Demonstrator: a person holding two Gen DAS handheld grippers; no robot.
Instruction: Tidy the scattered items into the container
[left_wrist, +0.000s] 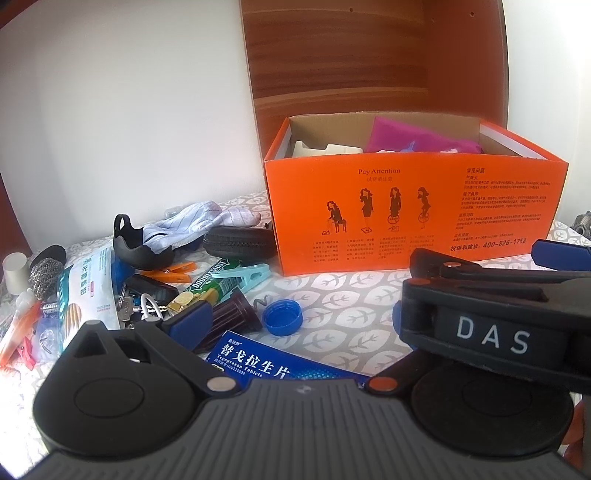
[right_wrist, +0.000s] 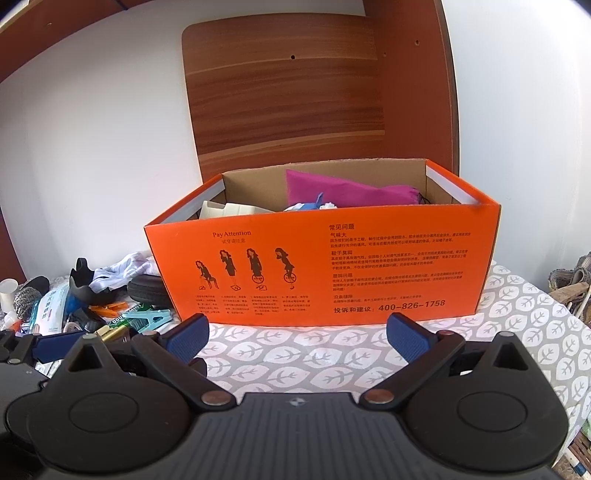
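Fingers (right_wrist: 188, 334) of the right gripper (right_wrist: 297, 339) are spread wide with nothing between them, facing the orange box (right_wrist: 317, 269). Left gripper (left_wrist: 291, 317) fingers (left_wrist: 192, 319) are likewise spread, above a blue tablet box (left_wrist: 266, 363) and a blue bottle cap (left_wrist: 282, 317). A leaf-patterned cloth (right_wrist: 280, 354) covers the surface, which has a white wall (left_wrist: 129, 110) and a wooden panel (right_wrist: 284, 110) behind it. Inside the orange box are a magenta pouch (right_wrist: 343, 188) and a cream object (right_wrist: 229, 210). Scattered items (left_wrist: 147, 269) crowd the surface's left side, just beside the box.
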